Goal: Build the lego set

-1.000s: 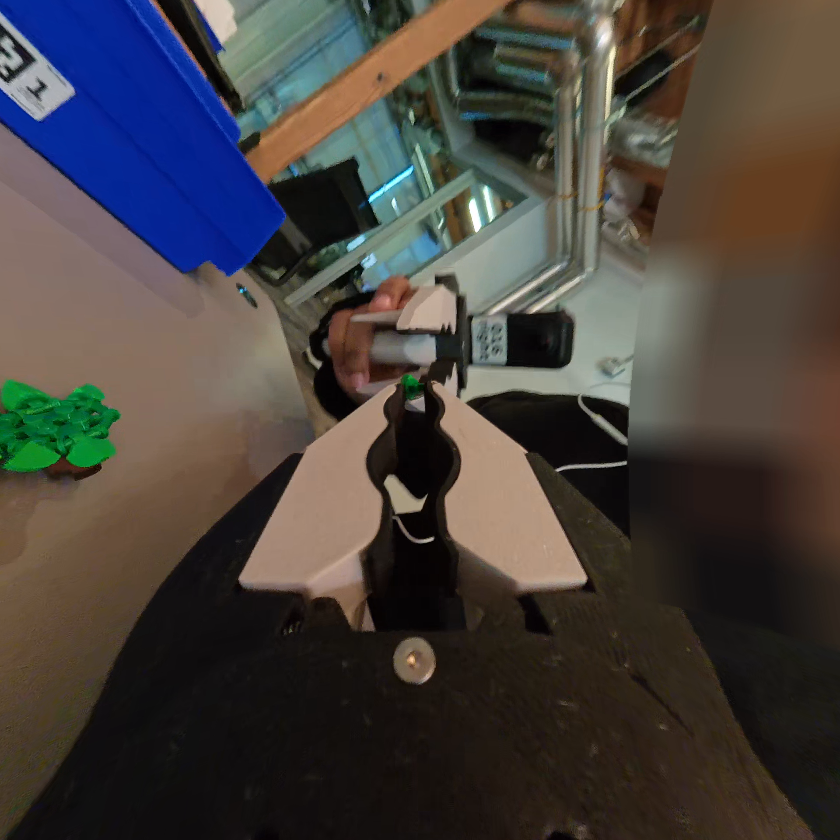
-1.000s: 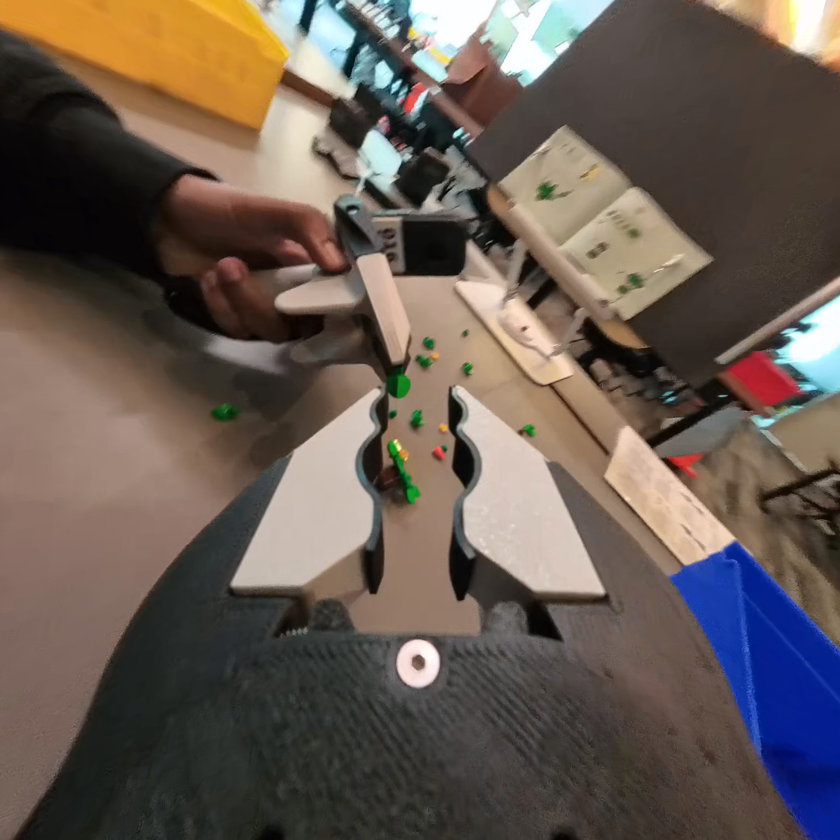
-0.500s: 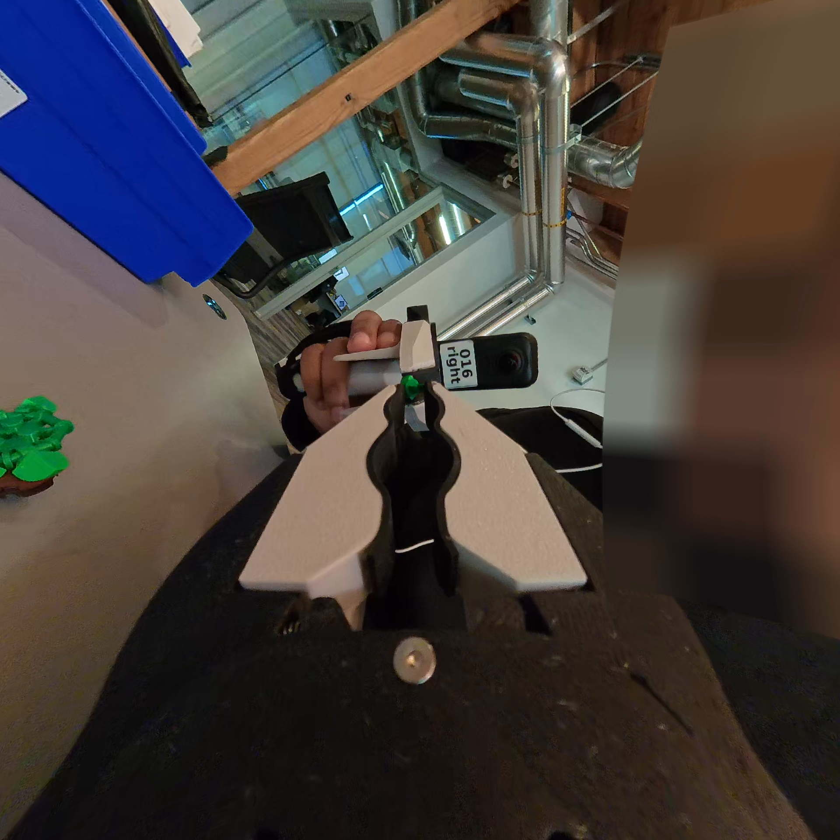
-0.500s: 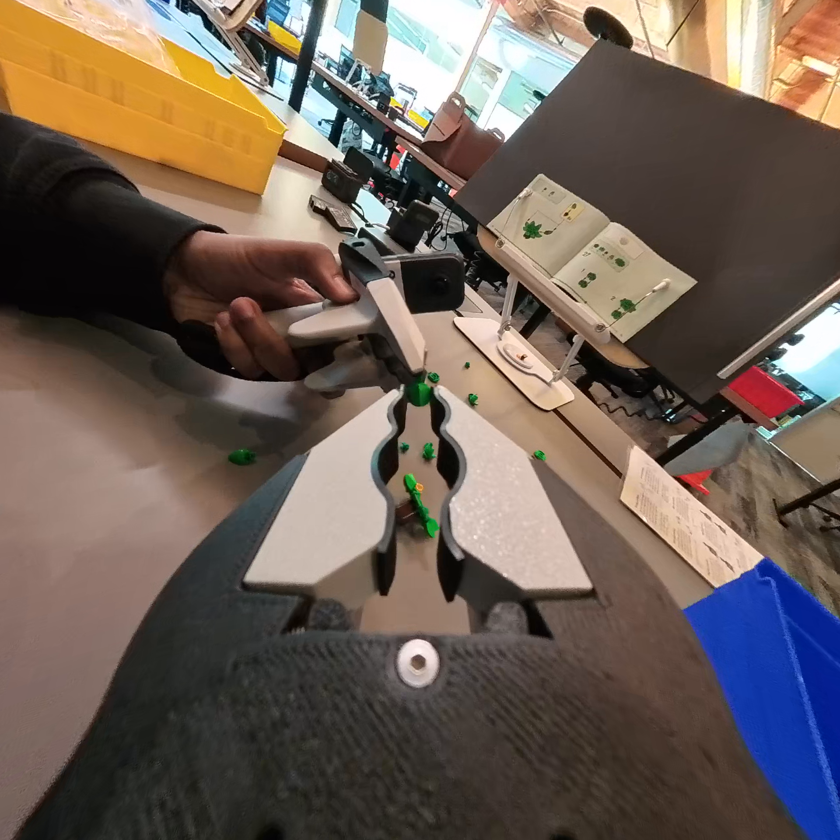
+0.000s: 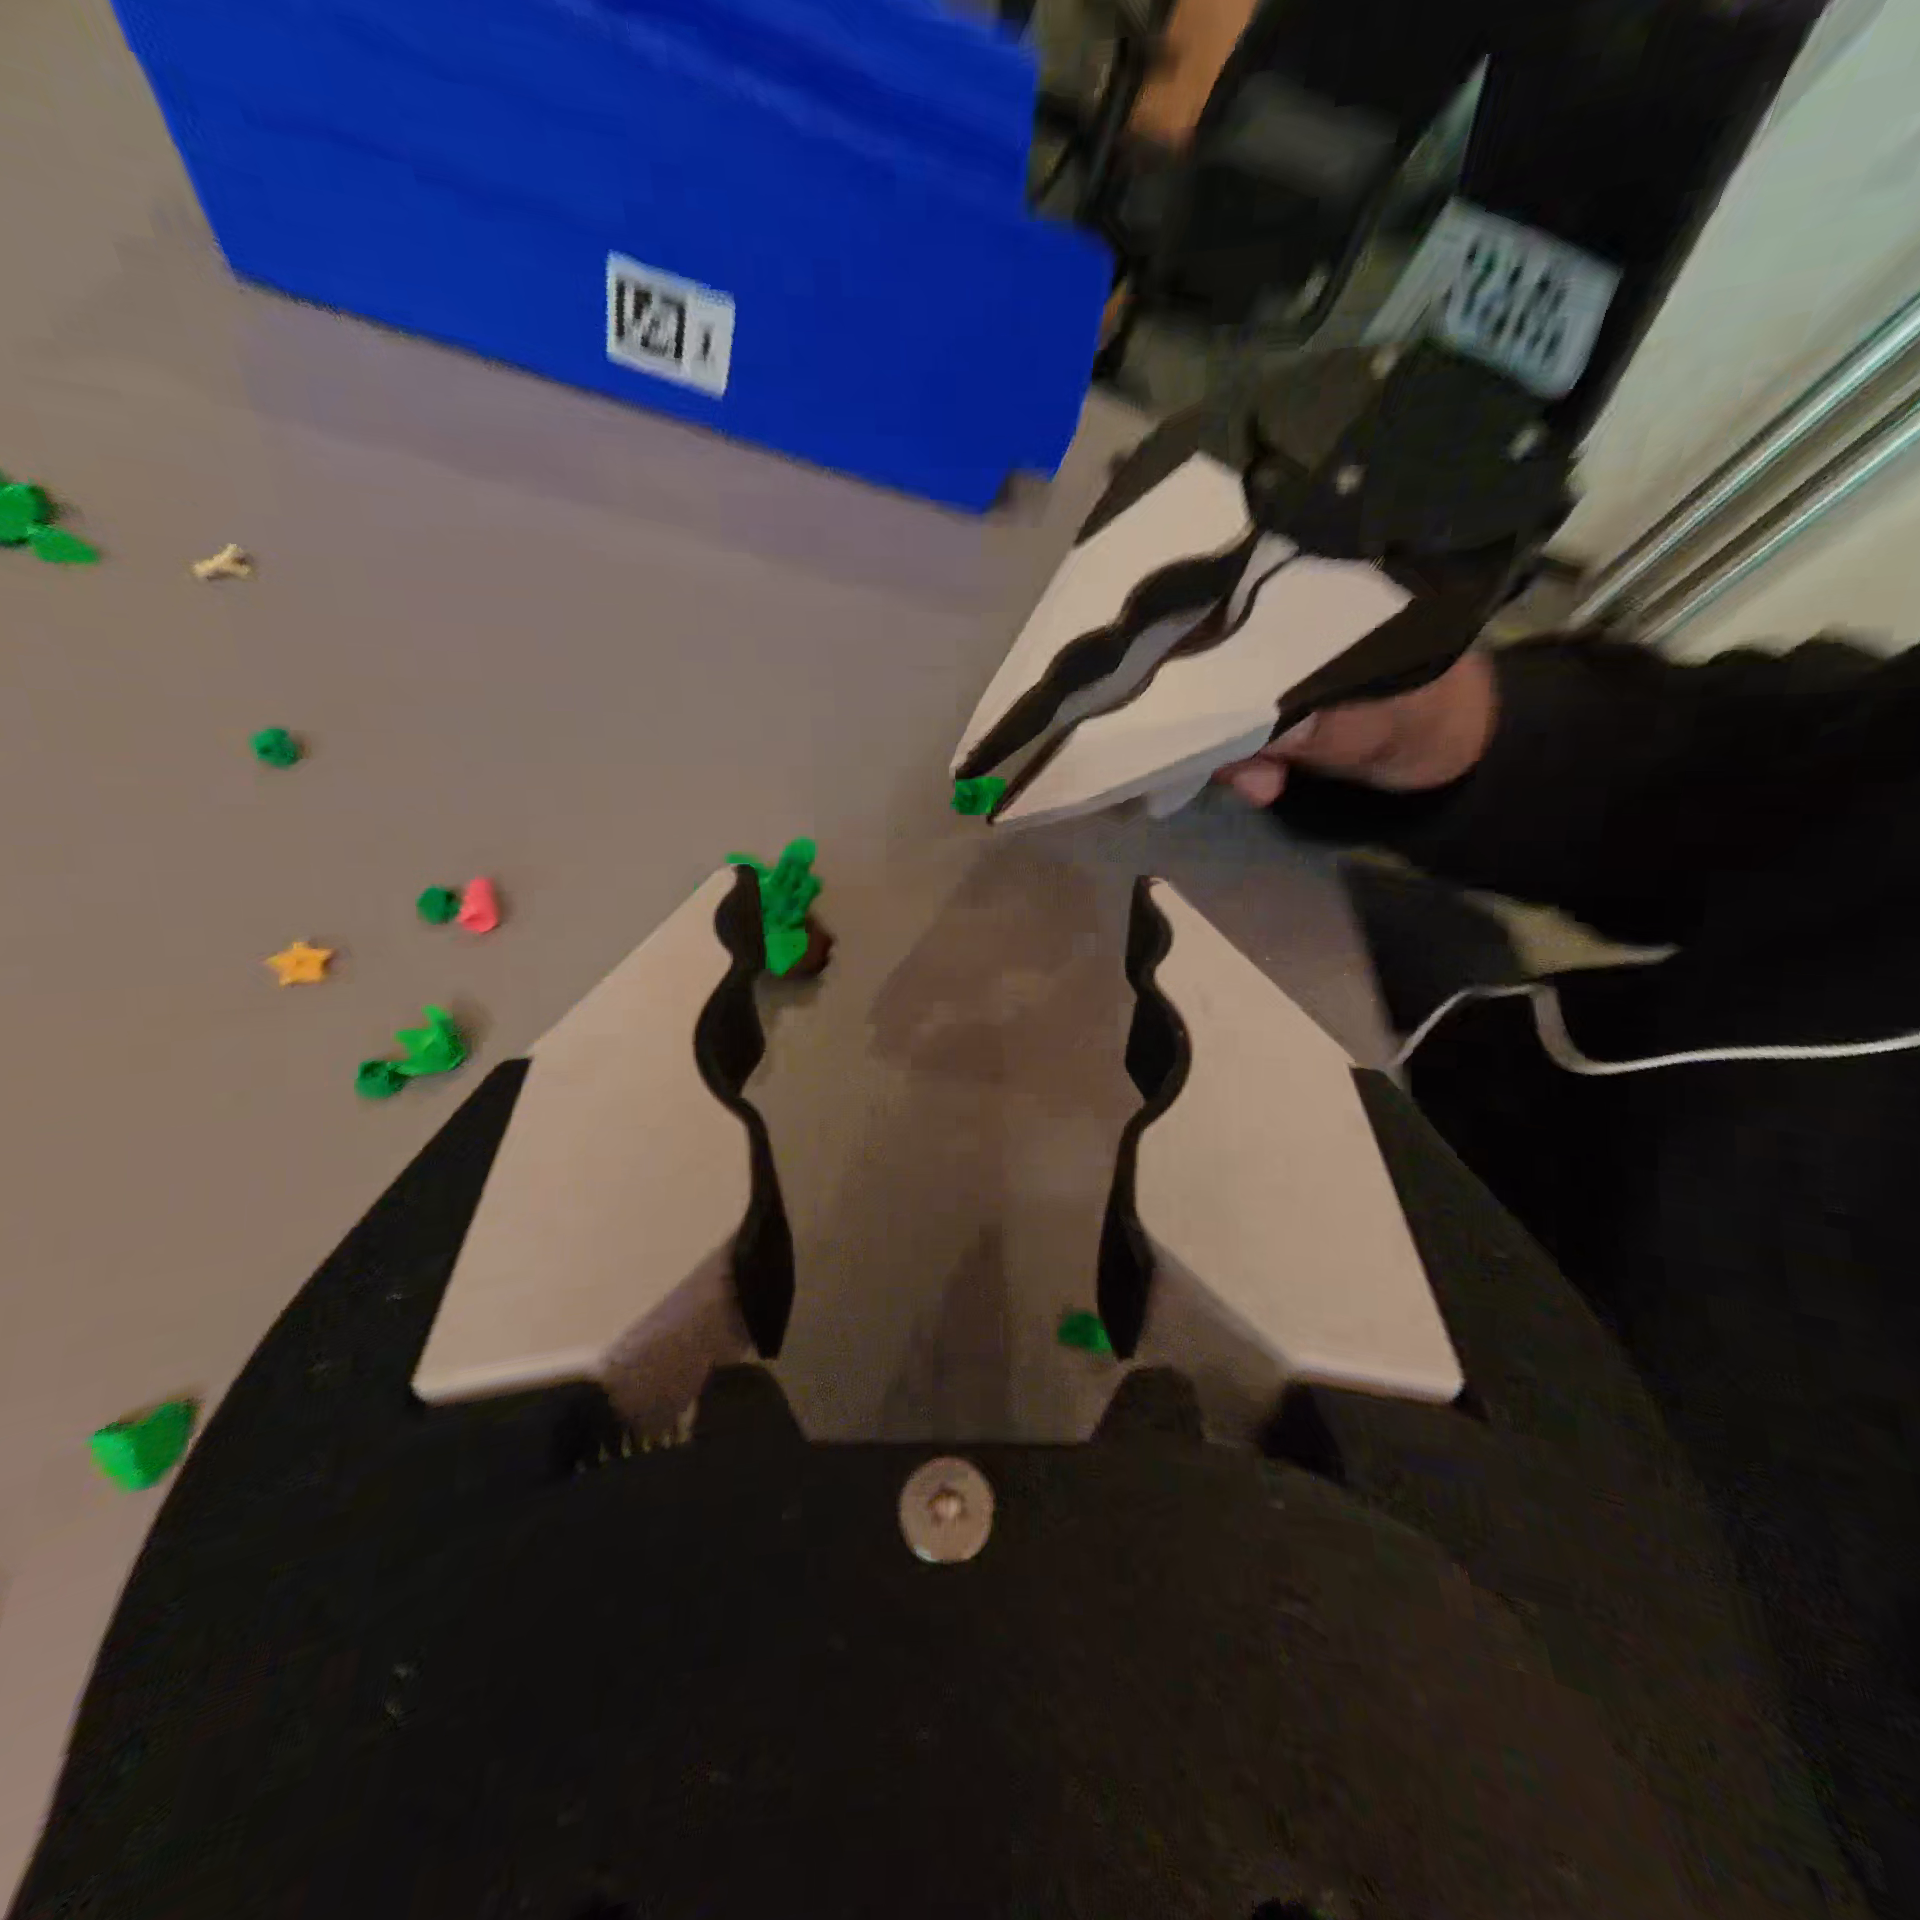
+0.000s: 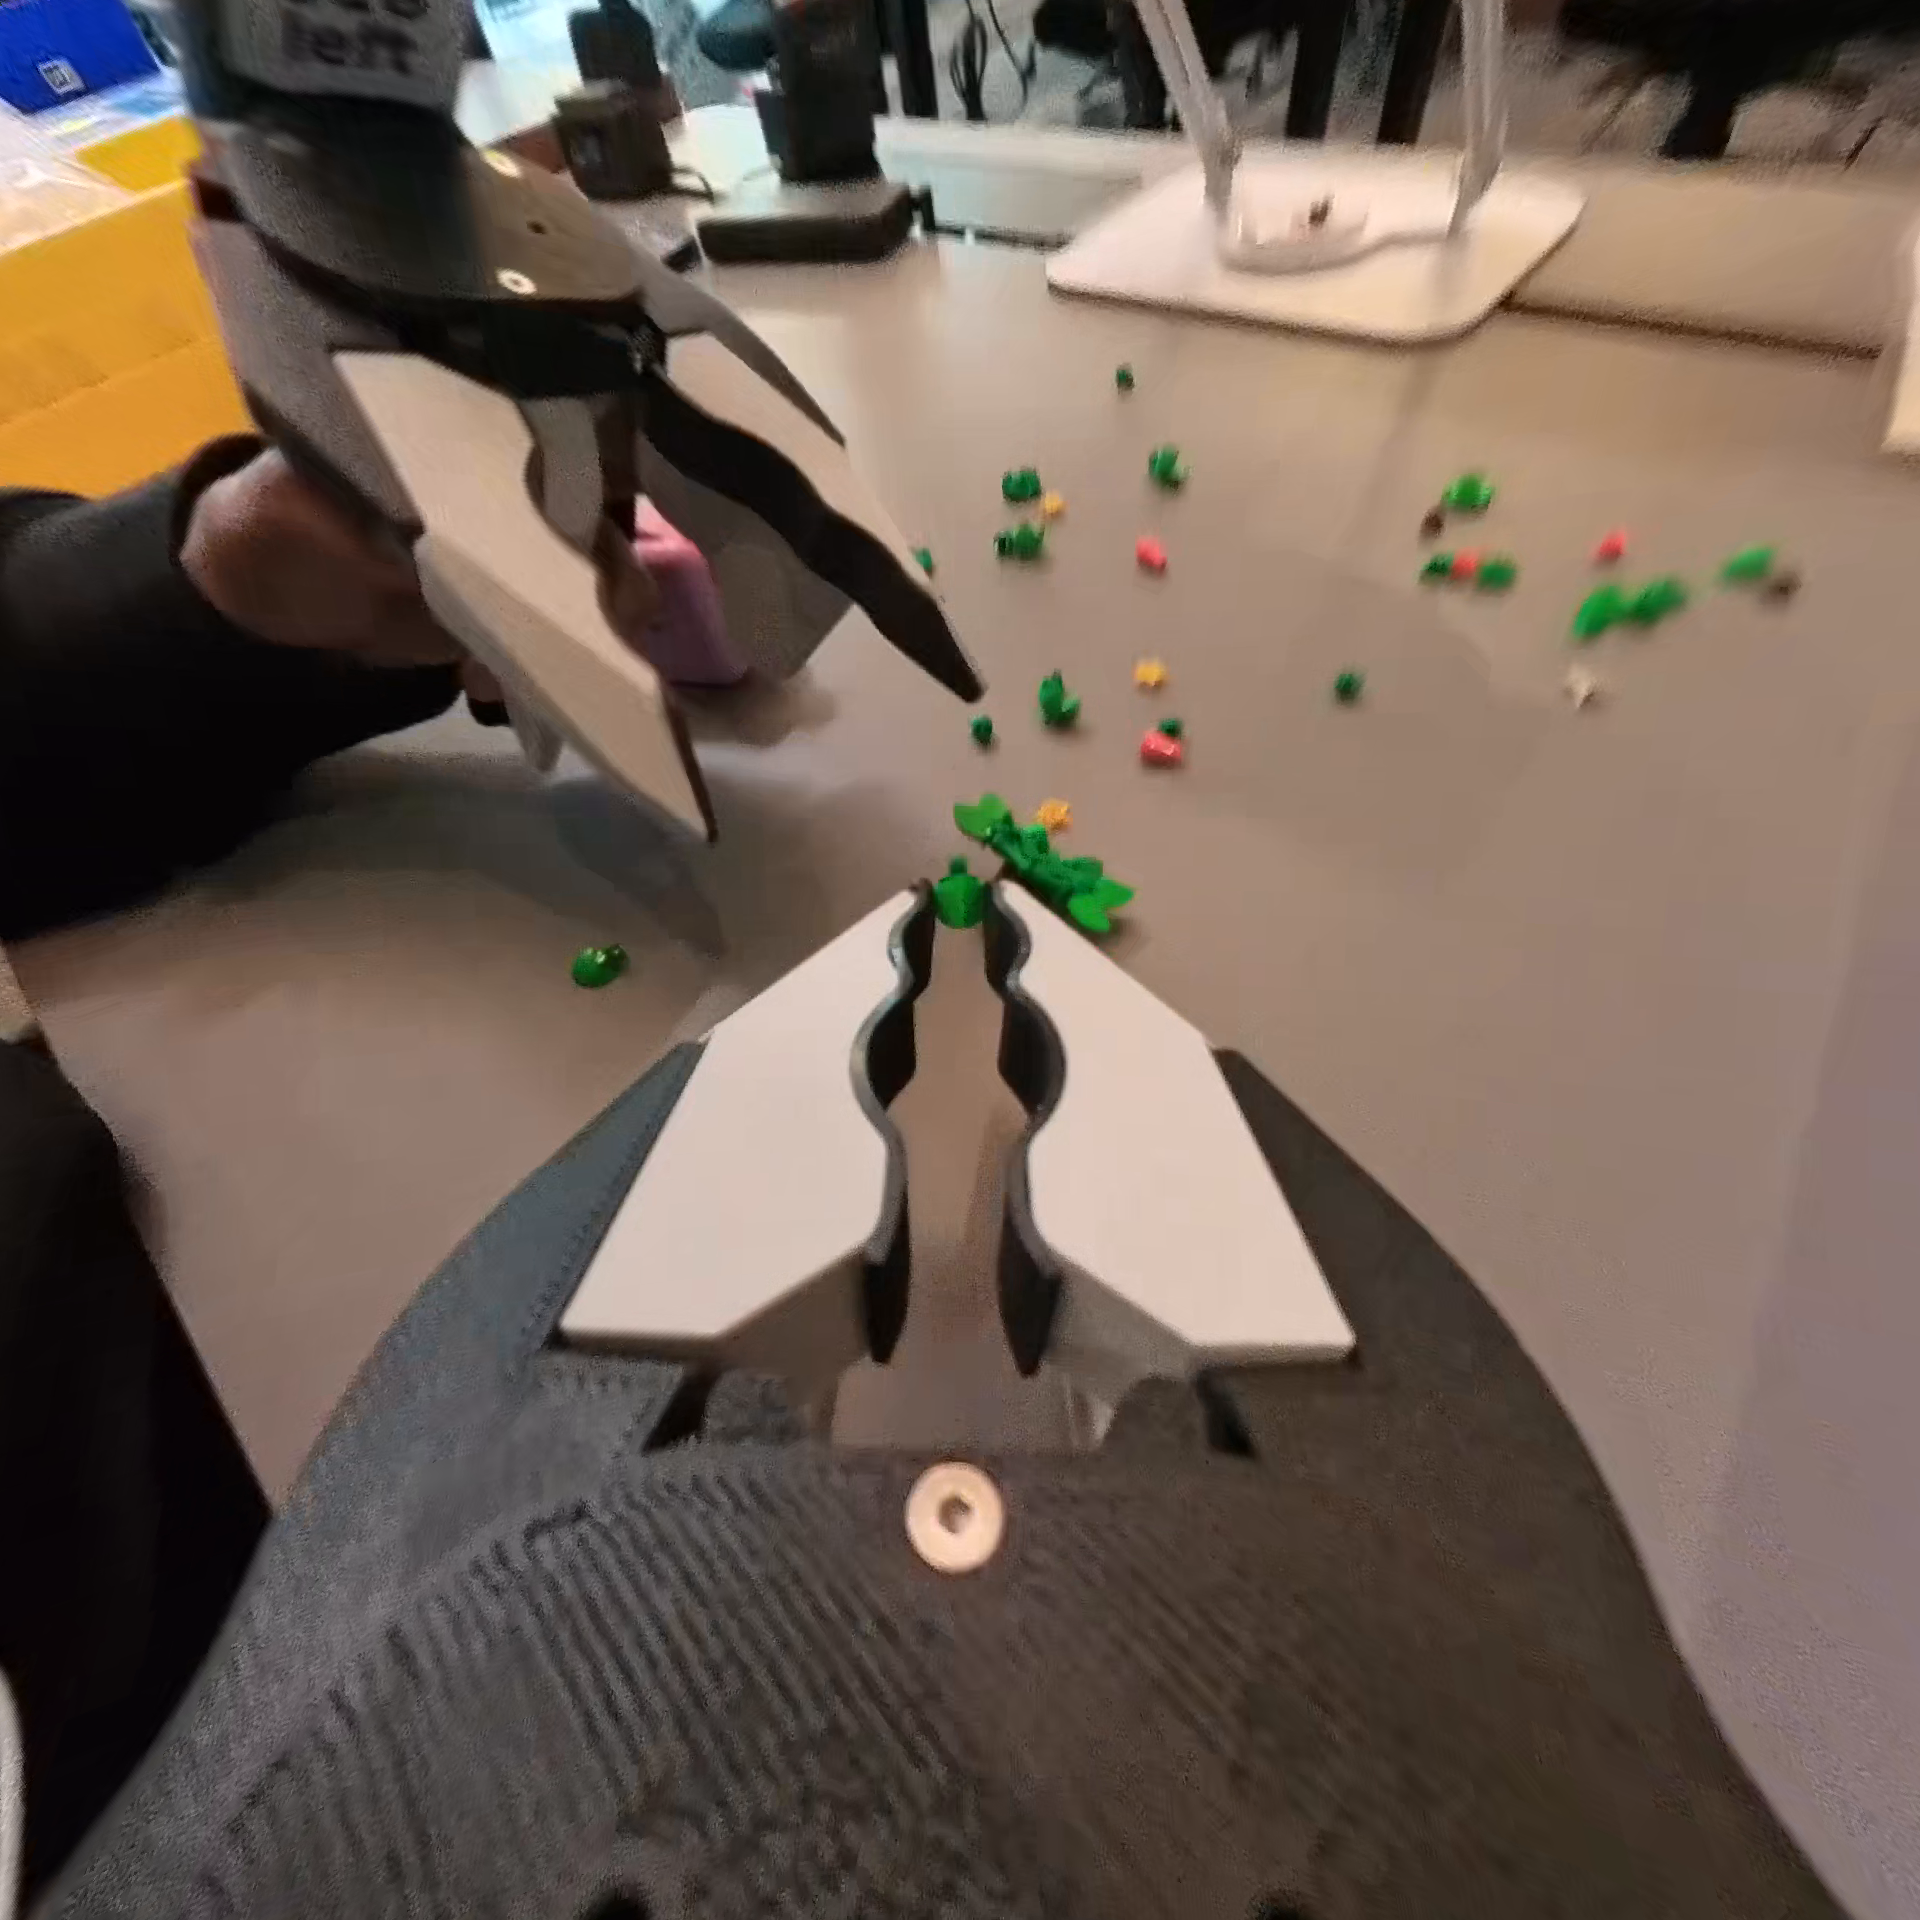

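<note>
Right gripper point(image 6: 961, 902) pinched a green piece point(image 6: 958, 898); leafy stem point(image 6: 1049, 868) lay just ahead-right. Left gripper point(image 5: 935, 888) gaped wide.

Right gripper point(image 6: 961, 896) pinches small green piece point(image 6: 957, 900) at fingertips, just beside green leafy build point(image 6: 1049, 871); left gripper point(image 6: 844, 764) spread, above-left of build.

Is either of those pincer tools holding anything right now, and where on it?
The right gripper pinches a small green piece at its very fingertips, by the piece's sides. The left gripper is open and holds nothing.
</note>
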